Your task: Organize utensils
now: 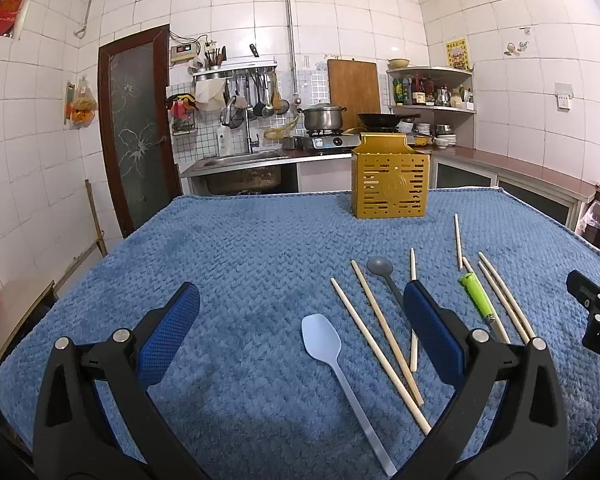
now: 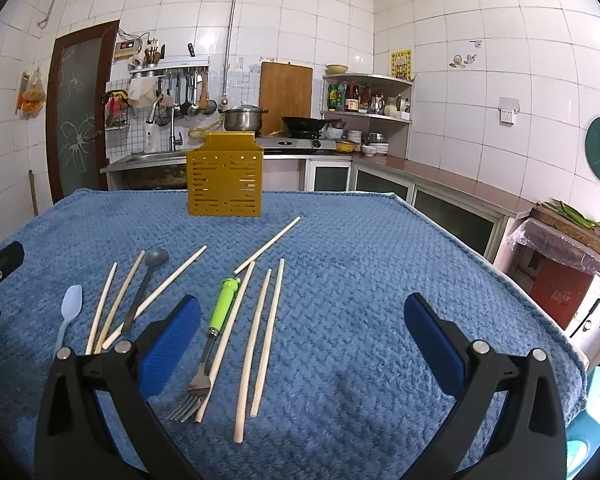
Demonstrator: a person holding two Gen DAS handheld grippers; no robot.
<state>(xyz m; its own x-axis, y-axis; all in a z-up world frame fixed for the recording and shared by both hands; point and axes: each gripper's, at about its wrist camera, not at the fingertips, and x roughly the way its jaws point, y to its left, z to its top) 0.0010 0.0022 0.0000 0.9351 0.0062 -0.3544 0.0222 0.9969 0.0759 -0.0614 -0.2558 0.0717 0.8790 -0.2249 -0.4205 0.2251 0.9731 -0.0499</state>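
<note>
Fluffy blue cloth (image 1: 240, 240) with a woven, waffle-like pile, spread over the whole table. At the far edge, upright, a boxy yellow plastic holder (image 1: 390, 178), walls pierced with short slots, taller back plate behind.

Loose on the cloth, nearer than the holder and well apart from it:
- pale blue plastic spoon (image 1: 322, 338), flat oval bowl, long thin handle running toward the camera
- small grey spoon (image 1: 381, 266), round bowl, dark slim handle
- fork (image 2: 216, 332) with a ribbed bright green plastic handle and metal tines, tines toward the camera
- several plain wooden chopsticks (image 2: 260, 332), slender round sticks, scattered at slightly different angles; two lying just beside the fork, one touching the grey spoon's handle, one further out toward the holder

Left gripper (image 1: 300, 330): black frame, textured blue pads, jaws spread as wide as can be, gripping nothing, hovering above the pale spoon and two chopsticks.

Right gripper (image 2: 302, 336): same build, jaws likewise fully apart and empty, hovering above bare cloth just right of the fork and chopsticks.

Behind: glossy white wall tiles, steel sink, stove with a steel pot and a black wok.
</note>
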